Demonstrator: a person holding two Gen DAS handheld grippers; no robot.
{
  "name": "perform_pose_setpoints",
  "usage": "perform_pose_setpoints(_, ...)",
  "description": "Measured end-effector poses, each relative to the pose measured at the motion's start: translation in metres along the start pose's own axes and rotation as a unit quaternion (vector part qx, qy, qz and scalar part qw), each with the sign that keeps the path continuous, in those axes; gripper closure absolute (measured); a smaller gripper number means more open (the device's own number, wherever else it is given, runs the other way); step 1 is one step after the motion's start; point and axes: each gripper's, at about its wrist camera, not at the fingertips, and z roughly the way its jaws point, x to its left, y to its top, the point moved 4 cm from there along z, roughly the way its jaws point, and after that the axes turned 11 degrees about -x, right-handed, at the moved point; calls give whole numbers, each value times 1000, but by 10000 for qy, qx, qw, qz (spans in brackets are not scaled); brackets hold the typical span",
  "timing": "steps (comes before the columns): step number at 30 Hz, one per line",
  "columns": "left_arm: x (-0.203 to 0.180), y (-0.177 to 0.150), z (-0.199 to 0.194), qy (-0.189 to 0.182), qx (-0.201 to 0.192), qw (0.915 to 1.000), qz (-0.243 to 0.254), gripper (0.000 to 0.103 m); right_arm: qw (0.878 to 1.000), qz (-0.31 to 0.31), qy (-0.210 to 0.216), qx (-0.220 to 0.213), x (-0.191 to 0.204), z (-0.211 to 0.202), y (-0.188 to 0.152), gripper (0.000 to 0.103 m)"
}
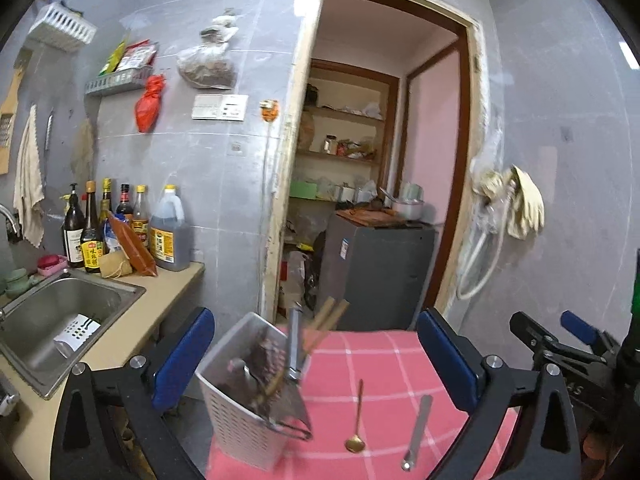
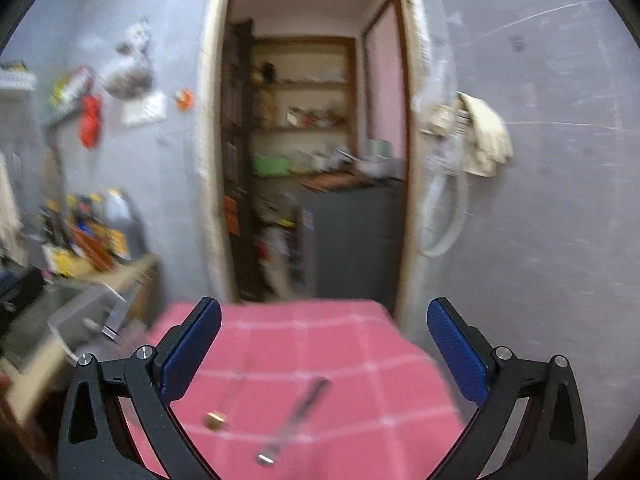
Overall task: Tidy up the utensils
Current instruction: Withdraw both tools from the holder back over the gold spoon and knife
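Landmark: the white perforated utensil caddy, at the left edge of the pink checked cloth that covers the worktop.

Left of the caddy, seen from the left wrist: a steel sink with a row of sauce bottles behind it.

In the caddy: wooden chopsticks and a flat steel handle stand out of the top; a dark piece leans across its mouth, too blurred for us to name.

Right of the caddy, flat on the cloth and loose: a gold spoon, bowl towards us, thin long stem. Just right of that, a silver utensil with a flat handle and a small round end.

Left hand-held gripper: spread wide, nothing between the pads. Right hand-held gripper: also spread, empty, with both loose pieces on the cloth ahead of it. That view is smeared.

Handling, as we judge it: both pieces look light, stiff, smooth metal, likely slippery. They lie low on soft cloth, so pads may snag fabric. We would pinch the spoon mid-stem and the silver one across its flat handle, then drop each in handle-up.
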Motion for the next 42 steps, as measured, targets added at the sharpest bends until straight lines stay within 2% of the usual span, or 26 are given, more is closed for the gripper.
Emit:
perform_pose_setpoints(1, -8, -5, -2, -22, 53, 10000, 51, 1, 9997, -112, -197, 129, -9, -1, -6, 2)
perform_pose_setpoints(3, -19, -12, -5, -70, 152, 9998, 90, 1, 9990, -179, -319, 262, -18, -4, -12, 2)
perform_pose_setpoints(11, -46, -57, 0, -151, 728, 9970, 213, 1, 9955, -302, -429, 794, -50, 5, -45, 2)
perform_pose_setpoints(21, -68, -100, 35, -165, 1124, 9917, 599, 1, 9924, -445, -27, 1151, -53, 40, -88, 2)
perform_pose_setpoints(29, -77, -129, 72, -75, 1361, 9874, 802, 1, 9883, -134, 505, 1433, -56, 77, -117, 2)
perform_pose_setpoints(32, -76, -141, 90, -49, 1570, 9841, 829, 1, 9837, 66, 764, 1628, -56, 92, -127, 2)
perform_pose_setpoints(35, -75, -156, 110, -45, 1922, 9783, 778, 1, 9796, 230, 851, 1806, -54, 112, -134, 2)
perform_pose_setpoints(38, -72, -171, 126, -4, 2252, 9715, 740, 6, 9765, 227, 858, 1966, -50, 130, -141, 2)
perform_pose_setpoints(40, -70, -179, 134, -6, 2418, 9676, 723, 15, 9746, 237, 884, 2043, -44, 141, -145, 4)
perform_pose_setpoints(42, -70, -187, 141, -3, 2575, 9633, 752, 18, 9728, 205, 904, 2123, -39, 150, -148, 9)
